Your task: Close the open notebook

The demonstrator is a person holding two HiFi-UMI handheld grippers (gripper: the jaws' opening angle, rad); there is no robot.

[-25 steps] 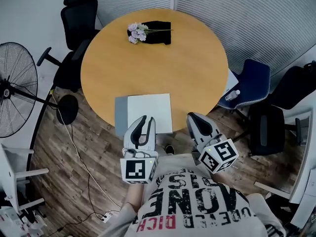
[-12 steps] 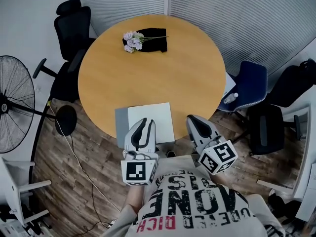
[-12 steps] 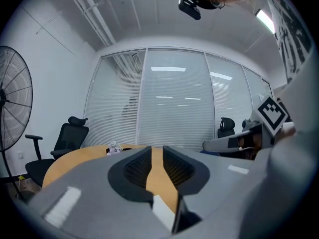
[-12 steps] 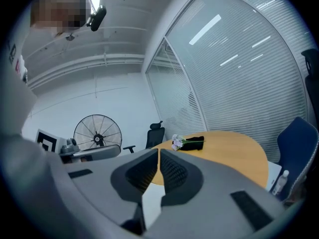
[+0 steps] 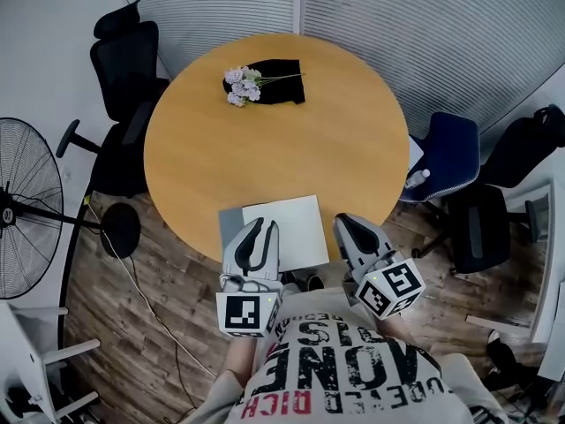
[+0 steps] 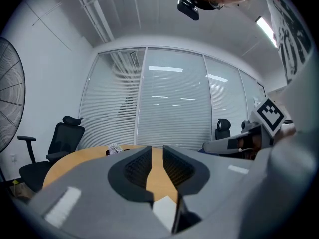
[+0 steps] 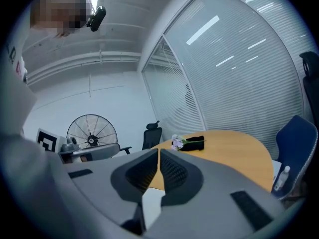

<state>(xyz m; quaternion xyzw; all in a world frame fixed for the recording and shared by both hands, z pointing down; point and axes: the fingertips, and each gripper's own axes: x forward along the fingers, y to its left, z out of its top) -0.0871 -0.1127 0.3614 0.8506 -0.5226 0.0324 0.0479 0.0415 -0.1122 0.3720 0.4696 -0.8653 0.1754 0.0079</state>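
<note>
My left gripper (image 6: 157,150) is held low and nearly level at the near edge of the worktop. Its jaws stand a narrow gap apart with nothing between them, only orange worktop showing through. My right gripper (image 7: 158,152) hangs just beside it on the right. Its jaws are drawn together at the tips and it grasps nothing.

The round orange worktop (image 5: 265,140) fills the middle of the head view, over a floor (image 5: 132,325) of wood planks. A standing fan (image 5: 26,210) is at the far left and a black office chair (image 5: 124,60) sits behind the worktop's left side. A blue chair (image 5: 446,148) is on the right, with another dark chair (image 5: 477,228) beside it.

The notebook (image 5: 291,223) lies flat at the worktop's near edge, right in front of my left gripper and slightly skewed to the rim. Its upper face is a plain white page with no writing I can make out. A narrow grey strip runs along its left side. In the head view my left gripper covers its lower left part, while my right gripper is just off its right corner. I cannot tell whether either gripper touches it.

At the far side, well apart from the notebook, a small bunch of lilac flowers (image 5: 240,82) rests against a black object (image 5: 281,69). A small bottle (image 5: 417,177) lies on the blue chair.
</note>
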